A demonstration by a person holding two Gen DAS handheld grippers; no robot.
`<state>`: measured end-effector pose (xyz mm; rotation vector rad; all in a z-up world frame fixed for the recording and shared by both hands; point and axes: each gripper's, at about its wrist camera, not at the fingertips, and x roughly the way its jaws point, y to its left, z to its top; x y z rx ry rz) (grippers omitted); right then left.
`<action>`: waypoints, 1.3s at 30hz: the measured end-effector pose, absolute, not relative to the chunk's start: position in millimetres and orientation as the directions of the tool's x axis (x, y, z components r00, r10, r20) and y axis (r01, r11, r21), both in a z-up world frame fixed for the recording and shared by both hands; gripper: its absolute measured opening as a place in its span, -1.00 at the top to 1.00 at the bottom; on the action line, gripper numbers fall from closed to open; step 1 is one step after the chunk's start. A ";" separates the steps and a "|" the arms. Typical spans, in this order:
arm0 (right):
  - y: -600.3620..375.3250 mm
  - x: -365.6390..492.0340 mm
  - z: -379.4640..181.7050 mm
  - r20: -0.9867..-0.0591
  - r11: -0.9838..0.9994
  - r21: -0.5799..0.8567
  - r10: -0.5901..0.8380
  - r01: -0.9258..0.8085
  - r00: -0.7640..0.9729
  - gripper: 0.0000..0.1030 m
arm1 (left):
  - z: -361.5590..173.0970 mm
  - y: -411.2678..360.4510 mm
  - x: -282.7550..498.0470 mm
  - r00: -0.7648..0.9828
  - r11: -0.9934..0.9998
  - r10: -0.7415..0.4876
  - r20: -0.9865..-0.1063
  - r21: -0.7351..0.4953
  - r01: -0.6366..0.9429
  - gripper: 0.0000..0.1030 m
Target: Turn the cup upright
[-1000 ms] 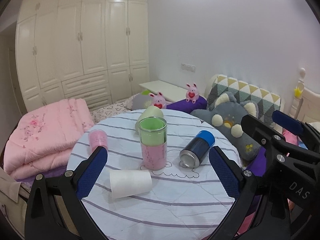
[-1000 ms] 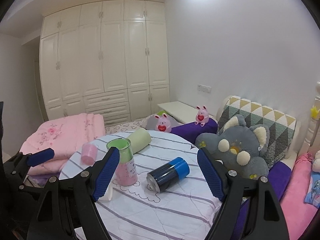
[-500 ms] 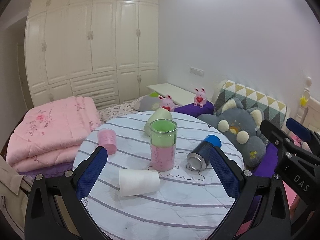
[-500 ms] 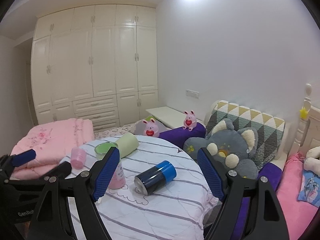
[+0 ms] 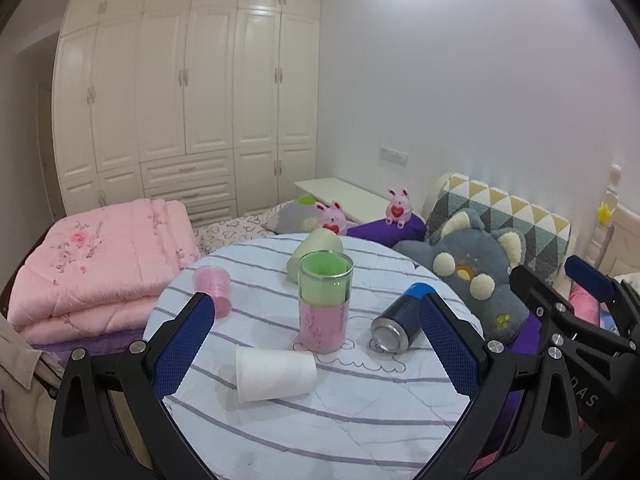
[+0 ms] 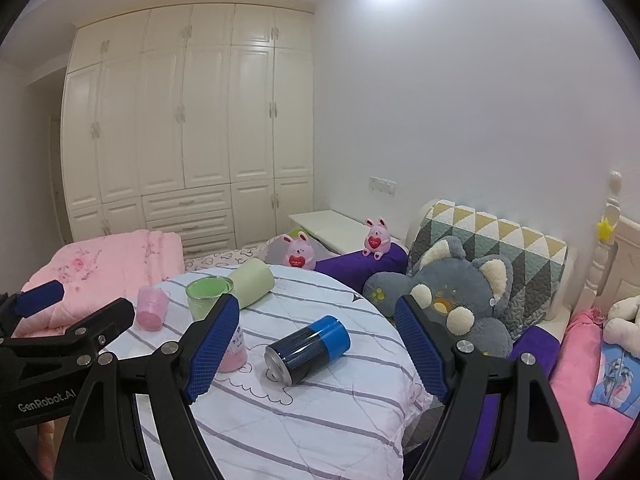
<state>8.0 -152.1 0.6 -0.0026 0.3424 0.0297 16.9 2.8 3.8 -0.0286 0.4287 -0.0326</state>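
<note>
A round table (image 5: 344, 420) with a striped cloth bears several cups. A white paper cup (image 5: 276, 372) lies on its side near the front. A blue cup (image 5: 402, 322) (image 6: 308, 348) lies on its side at the right. A pale green cup (image 5: 316, 250) (image 6: 252, 282) lies on its side at the back. A glass (image 5: 325, 300) (image 6: 208, 294) with a green and pink lining stands upright in the middle. A small pink cup (image 5: 212, 290) (image 6: 151, 306) stands at the left. My left gripper (image 5: 316, 340) is open and empty, above the table's front. My right gripper (image 6: 316, 348) is open and empty, framing the blue cup from a distance.
A folded pink quilt (image 5: 96, 264) lies left of the table. A grey plush toy (image 5: 472, 272) (image 6: 452, 292) and a patterned cushion (image 6: 492, 248) sit at the right. Two pink bunny toys (image 5: 332, 220) stand behind the table. A wardrobe (image 5: 180, 100) fills the back wall.
Both grippers have drawn back and up from the table, so the cups look smaller and lower in view. Both stay open. The cups have not moved.
</note>
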 end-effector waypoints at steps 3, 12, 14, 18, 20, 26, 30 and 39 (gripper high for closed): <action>-152.0 8.7 -1.1 -0.333 1.000 0.001 0.028 -0.029 0.942 -0.58 | 3.7 3.0 15.7 0.914 0.998 -0.050 -0.404 -0.044 0.035 -0.99; -148.5 2.9 -0.1 -0.284 1.000 -0.007 0.027 -0.030 0.958 -0.58 | 5.4 3.0 13.0 0.933 0.999 -0.030 -0.360 -0.031 0.020 -0.99; -147.4 0.6 -0.4 -0.268 0.999 -0.007 0.032 -0.036 0.963 -0.58 | 5.7 2.8 11.9 0.936 1.000 -0.010 -0.351 -0.015 0.005 -0.99; -144.5 1.1 -0.8 -0.253 0.999 -0.017 0.030 -0.035 0.967 -0.58 | 6.1 3.5 11.0 0.939 1.000 -0.004 -0.345 -0.006 0.001 -0.99; -144.0 1.8 -1.0 -0.251 0.999 -0.019 0.027 -0.033 0.968 -0.58 | 6.0 4.0 11.4 0.939 1.000 -0.008 -0.345 -0.012 0.004 -0.99; -143.0 1.2 -0.2 -0.243 0.999 -0.027 0.016 -0.023 0.970 -0.58 | 5.9 3.7 12.0 0.938 1.000 -0.016 -0.345 -0.015 0.012 -0.99; -142.5 0.4 -0.3 -0.243 0.999 -0.027 0.012 -0.019 0.970 -0.58 | 5.4 3.6 13.2 0.940 1.000 -0.015 -0.342 -0.012 0.011 -0.99; -143.7 1.8 0.1 -0.248 0.999 -0.028 0.013 -0.020 0.969 -0.58 | 4.8 3.1 15.1 0.942 1.000 -0.008 -0.336 -0.006 0.007 -0.99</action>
